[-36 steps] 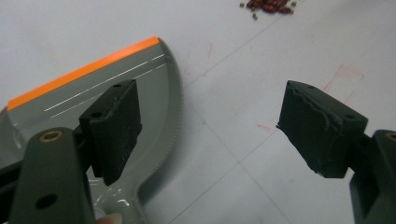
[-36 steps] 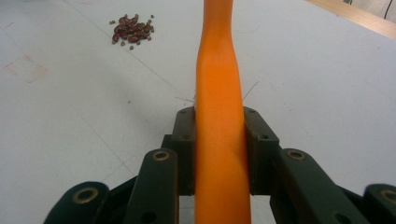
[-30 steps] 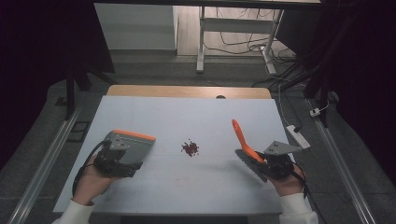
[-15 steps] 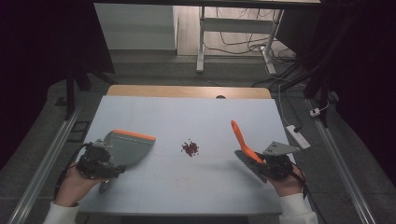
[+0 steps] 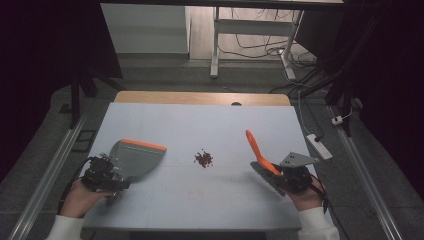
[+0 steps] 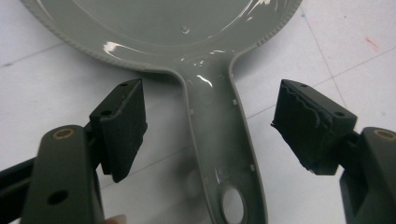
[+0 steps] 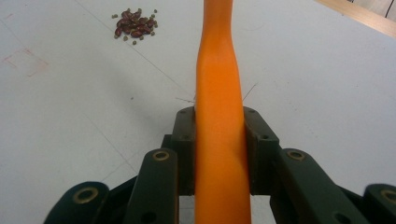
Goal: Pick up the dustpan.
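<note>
**Dustpan handle between spread jaws; brush clamped; debris at centre**

**Table** [image 5: 200, 115]. White top, middle of the high view, wooden strip along its far edge. Bears all items below.

**Dustpan** [image 5: 134, 159]. Grey, orange front lip, lying flat at the left of the high view, lip towards centre. In the left gripper view its pan is at the top of the frame and its handle [image 6: 219, 154] runs down the middle to a hanging hole at the bottom.

**Brush** [image 5: 256, 148]. Orange handle rising up-left from the right gripper in the high view; dark bristle end low, beside the hand. In the right gripper view the handle [image 7: 219, 107] runs up the centre of the frame.

**Left gripper** [image 6: 210, 126]. Jaws spread wide, one on each side of the dustpan handle, neither touching it.

**Right gripper** [image 7: 219, 144]. Jaws pressed onto the brush handle from both sides.

**Debris** [image 5: 203, 158]. Small dark-red pile at centre of the high view, between dustpan and brush, apart from both; upper left in the right gripper view.

**Handling note (judgement).** Likely step: grasping the dustpan. Keep the handle centred between the jaws, close above the hole where the handle is solid, and press squarely so the pan stays flat with its lip on the table. The glossy handle may slip; grip firmly.
</note>
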{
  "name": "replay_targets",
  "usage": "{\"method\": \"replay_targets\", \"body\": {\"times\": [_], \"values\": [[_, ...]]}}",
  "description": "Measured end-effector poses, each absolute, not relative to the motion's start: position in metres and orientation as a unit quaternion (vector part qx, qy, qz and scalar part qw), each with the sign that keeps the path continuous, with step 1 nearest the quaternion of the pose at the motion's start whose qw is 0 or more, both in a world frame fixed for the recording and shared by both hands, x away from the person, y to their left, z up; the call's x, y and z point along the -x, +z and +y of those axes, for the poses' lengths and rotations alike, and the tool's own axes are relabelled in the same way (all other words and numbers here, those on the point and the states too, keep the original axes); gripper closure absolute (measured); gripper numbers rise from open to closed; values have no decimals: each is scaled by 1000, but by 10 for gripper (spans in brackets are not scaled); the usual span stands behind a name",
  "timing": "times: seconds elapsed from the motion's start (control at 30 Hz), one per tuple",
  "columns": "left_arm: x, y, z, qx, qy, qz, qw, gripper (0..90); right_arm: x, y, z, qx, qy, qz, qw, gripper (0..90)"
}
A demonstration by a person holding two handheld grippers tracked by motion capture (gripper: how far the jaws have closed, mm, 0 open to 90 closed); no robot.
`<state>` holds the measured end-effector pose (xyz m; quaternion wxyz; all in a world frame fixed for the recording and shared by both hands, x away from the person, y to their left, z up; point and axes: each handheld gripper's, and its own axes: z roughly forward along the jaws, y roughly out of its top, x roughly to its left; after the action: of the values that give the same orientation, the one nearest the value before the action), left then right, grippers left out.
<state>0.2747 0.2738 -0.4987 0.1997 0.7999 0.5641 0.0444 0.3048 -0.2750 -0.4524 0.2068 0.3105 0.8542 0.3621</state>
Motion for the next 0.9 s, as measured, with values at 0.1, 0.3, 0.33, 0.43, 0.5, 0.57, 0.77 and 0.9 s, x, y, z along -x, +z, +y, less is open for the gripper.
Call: {"method": "replay_targets", "body": {"times": [0.1,0.3,0.33,0.43,0.5,0.57,0.77,0.9], "values": [[-278,-506,273,-797,41,569,199,274,-304,-451,-275,-308,364,854,209,700],[-282,-516,272,-795,30,573,198,316,-304,-451,-274,-308,364,854,209,700],[-282,-516,271,-793,31,575,199,322,-304,-451,-274,-308,364,854,209,699],[-283,-517,272,-789,35,578,203,337,-304,-451,-274,-307,364,854,209,700],[-283,-517,272,-787,35,581,205,343,-304,-451,-274,-307,364,854,209,699],[-284,-518,273,-787,33,581,205,365,-304,-451,-274,-307,363,854,210,699],[-285,-519,272,-782,39,588,204,434,-304,-451,-274,-307,363,855,209,699],[-285,-519,272,-779,35,588,213,493,-304,-452,-273,-306,359,857,207,699]]}}
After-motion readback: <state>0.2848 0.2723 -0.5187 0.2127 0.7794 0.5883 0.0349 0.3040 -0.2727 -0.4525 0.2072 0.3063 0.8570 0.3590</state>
